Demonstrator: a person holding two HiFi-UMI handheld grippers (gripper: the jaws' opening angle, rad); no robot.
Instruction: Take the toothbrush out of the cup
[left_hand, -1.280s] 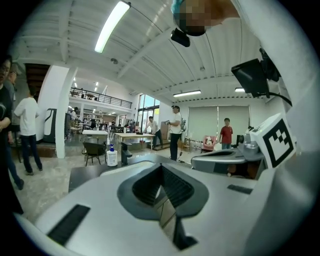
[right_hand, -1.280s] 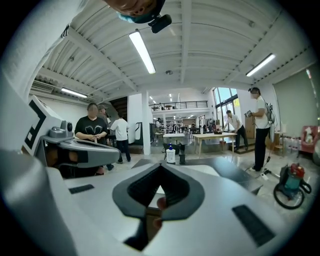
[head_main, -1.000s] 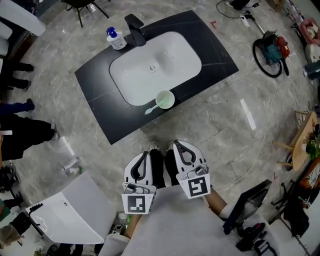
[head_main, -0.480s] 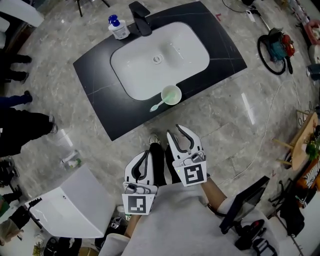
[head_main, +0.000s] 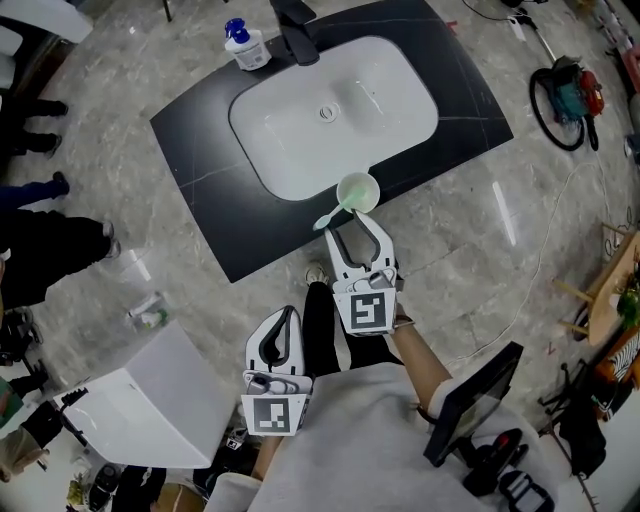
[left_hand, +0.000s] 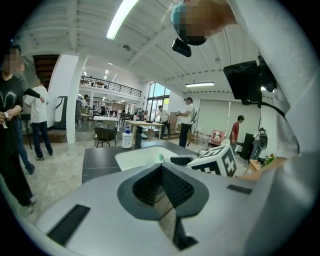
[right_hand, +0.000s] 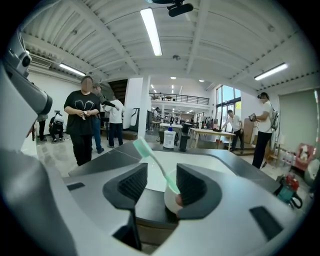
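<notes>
Right tool (right_hand: 156, 186) jaws just spread wide, brush (right_hand: 150, 156) in the gap, ungripped; left tool (left_hand: 161, 169) closed, empty. Brush looks light, stiff, slick: I'd pinch mid-handle above the cup (head_main: 358, 190).

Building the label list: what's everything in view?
countertop: 1, black, ahead
sink basin: 1, white, in countertop
faucet: 1, black, behind basin
soap bottle: 1, white, blue pump, beside faucet
cup: 1, pale green, countertop's near edge
toothbrush: 1, pale green, leaning from cup
box: 1, white, lower left
monitor: 1, black, lower right
bystanders: several, dark clothes, left edge
right gripper: 1, white, at cup; jaws just been opening, toothbrush in gap, ungripped
left gripper: 1, white, near body, shut
</notes>
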